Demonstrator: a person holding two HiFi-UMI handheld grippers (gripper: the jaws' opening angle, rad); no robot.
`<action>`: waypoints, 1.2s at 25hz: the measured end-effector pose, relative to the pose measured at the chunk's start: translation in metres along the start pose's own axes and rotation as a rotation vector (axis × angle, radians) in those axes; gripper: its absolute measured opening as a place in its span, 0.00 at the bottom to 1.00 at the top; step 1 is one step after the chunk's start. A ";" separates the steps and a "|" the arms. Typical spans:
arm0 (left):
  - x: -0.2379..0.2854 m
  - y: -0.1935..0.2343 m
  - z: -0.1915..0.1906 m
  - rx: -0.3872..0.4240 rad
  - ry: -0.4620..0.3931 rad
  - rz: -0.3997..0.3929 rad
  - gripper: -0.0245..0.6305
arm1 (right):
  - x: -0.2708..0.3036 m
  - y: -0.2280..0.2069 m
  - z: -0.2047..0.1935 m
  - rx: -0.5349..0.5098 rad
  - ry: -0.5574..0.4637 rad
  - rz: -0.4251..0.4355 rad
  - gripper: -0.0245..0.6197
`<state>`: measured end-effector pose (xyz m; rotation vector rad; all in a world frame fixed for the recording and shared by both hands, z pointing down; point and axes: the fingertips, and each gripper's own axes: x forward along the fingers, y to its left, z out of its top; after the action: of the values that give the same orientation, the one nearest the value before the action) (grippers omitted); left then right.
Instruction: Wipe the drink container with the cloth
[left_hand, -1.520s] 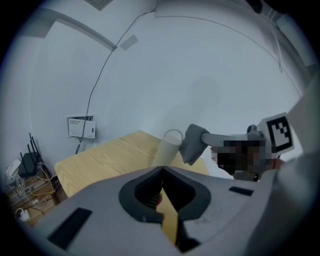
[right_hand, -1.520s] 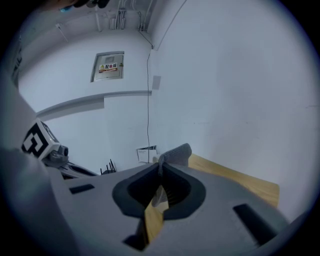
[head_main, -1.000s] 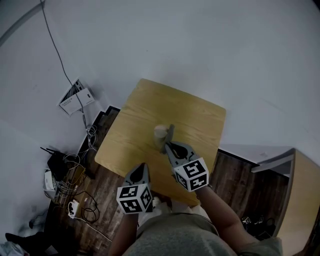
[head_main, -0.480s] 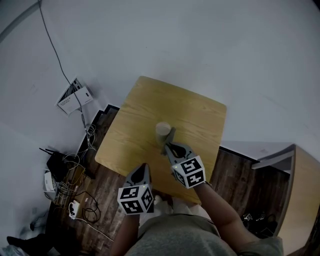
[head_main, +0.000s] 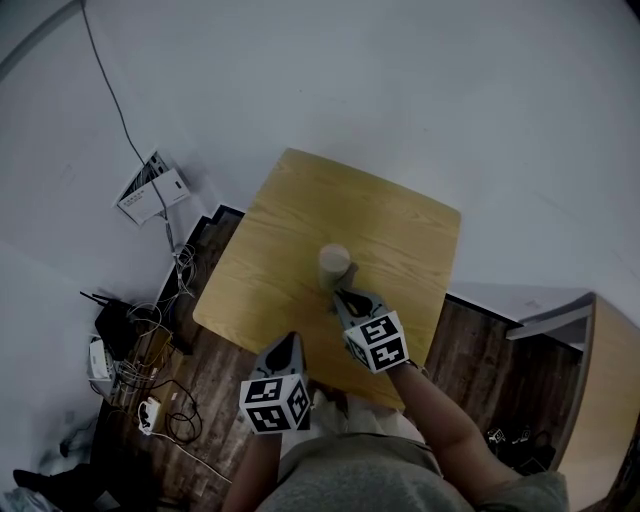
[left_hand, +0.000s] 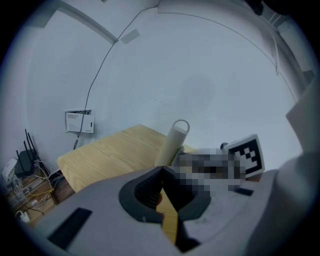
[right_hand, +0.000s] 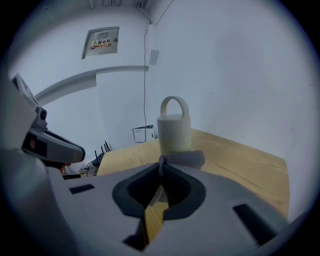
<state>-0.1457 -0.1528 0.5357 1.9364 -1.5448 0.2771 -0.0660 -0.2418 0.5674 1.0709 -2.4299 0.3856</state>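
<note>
A cream drink container with a loop handle stands upright near the middle of the wooden table. My right gripper is just on its near side, shut on a grey cloth. In the right gripper view the cloth lies against the base of the container, right beyond the right gripper. My left gripper hangs off the table's near edge, shut with nothing in it. In the left gripper view the container leans beyond the closed left gripper.
A router and a tangle of cables lie on the dark floor to the left of the table. A small wall box with a cord hangs on the white wall. Another wooden piece of furniture stands at the right.
My right gripper has drawn the cloth down from the container's side to its near base. The left gripper has barely moved.
</note>
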 end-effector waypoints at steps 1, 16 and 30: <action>0.000 0.001 -0.001 -0.003 0.002 0.001 0.04 | 0.002 0.000 -0.003 0.000 0.007 -0.001 0.05; 0.000 0.013 -0.014 -0.029 0.043 0.015 0.04 | 0.022 -0.006 -0.036 0.013 0.100 -0.011 0.05; -0.011 0.016 -0.014 -0.024 0.026 0.006 0.04 | -0.016 0.014 -0.009 0.025 -0.008 -0.037 0.05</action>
<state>-0.1606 -0.1371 0.5459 1.9030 -1.5304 0.2836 -0.0640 -0.2189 0.5654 1.1288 -2.4143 0.4014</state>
